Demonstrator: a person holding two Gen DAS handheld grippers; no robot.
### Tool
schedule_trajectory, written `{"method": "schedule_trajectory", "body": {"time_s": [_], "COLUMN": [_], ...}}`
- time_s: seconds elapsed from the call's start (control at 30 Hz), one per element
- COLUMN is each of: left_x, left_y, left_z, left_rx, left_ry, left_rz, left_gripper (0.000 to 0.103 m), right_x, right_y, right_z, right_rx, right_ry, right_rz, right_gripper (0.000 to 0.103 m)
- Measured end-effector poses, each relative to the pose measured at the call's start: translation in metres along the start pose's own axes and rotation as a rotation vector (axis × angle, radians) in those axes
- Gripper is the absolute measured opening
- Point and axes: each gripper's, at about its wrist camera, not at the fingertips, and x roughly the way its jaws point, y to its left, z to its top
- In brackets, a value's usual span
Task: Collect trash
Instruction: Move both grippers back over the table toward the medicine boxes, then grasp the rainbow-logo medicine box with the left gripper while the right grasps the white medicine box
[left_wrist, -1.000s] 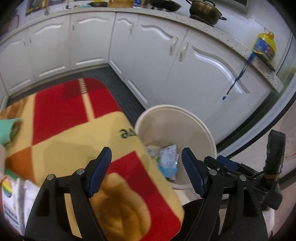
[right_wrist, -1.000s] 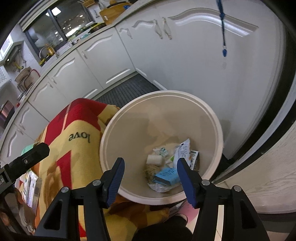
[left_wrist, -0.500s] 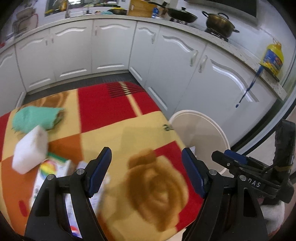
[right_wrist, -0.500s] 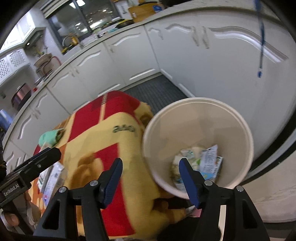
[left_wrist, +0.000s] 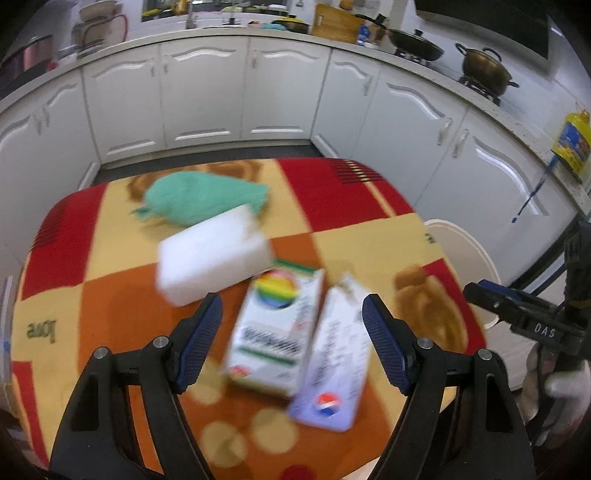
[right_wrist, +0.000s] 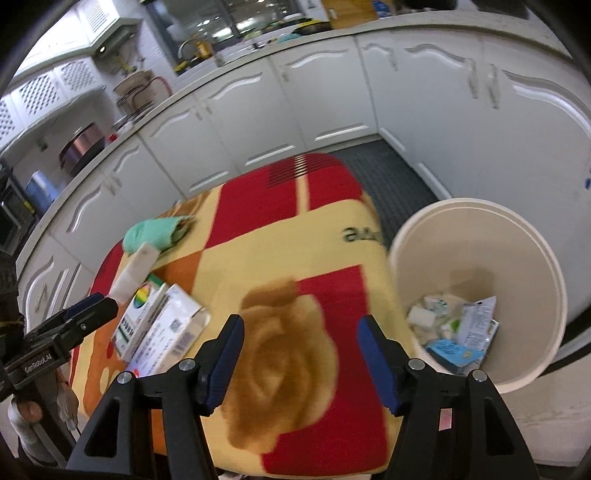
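Red and yellow cloth covers the table (left_wrist: 122, 291), and in the left wrist view the left gripper (left_wrist: 291, 325) hangs above it with its jaws spread wide and nothing between the pads. Below that gap lie two flat cartons side by side and touching: the rainbow-printed carton (left_wrist: 275, 328) and the pale carton with a round logo (left_wrist: 334, 350). Just beyond them on the cloth sits a white foam block (left_wrist: 212, 258), and beyond that a green cloth (left_wrist: 207, 197). The rim of the cream bin (left_wrist: 465, 251) shows past the table's right edge. By my judgement the step in hand is the reach for the next piece of trash, and the next move calls for lowering over one carton and closing across its narrow width without dragging its neighbour.

In the right wrist view the right gripper (right_wrist: 299, 354) is also released; its jaws have just been opening a little, with only the cloth's brown rose print under them. The bin sits right of the table, already holding several wrappers (right_wrist: 458, 332). The cartons lie at the table's left side, with the left gripper's tip close beside them.
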Motion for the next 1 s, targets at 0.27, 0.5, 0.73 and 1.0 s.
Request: {"method": "schedule_trajectory", "body": {"time_s": [0.27, 0.5, 0.73, 1.0], "left_x": [-0.003, 0.001, 0.024, 0.026], "left_y": [0.032, 0.02, 0.007, -0.031], "left_z": [-0.024, -0.057, -0.064, -0.057], "left_rx": [0.001, 0.105, 0.046, 0.027], "left_ry": [0.062, 0.105, 0.142, 0.125], "left_rz": [0.037, 0.102, 0.057, -0.098], "left_gripper": [0.077, 0.077, 0.077, 0.077], "right_x": [0.016, 0.015, 0.016, 0.013], "right_y": [0.032, 0.028, 0.023, 0.015], "right_z": [-0.007, -0.008, -0.009, -0.005], "right_rx": [-0.06, -0.047, -0.033, -0.009], "right_ry": [0.041, 0.043, 0.046, 0.037], "right_rz": [0.038, 0.039, 0.042, 0.031], "right_gripper": [0.061, 0.061, 0.062, 0.062]}}
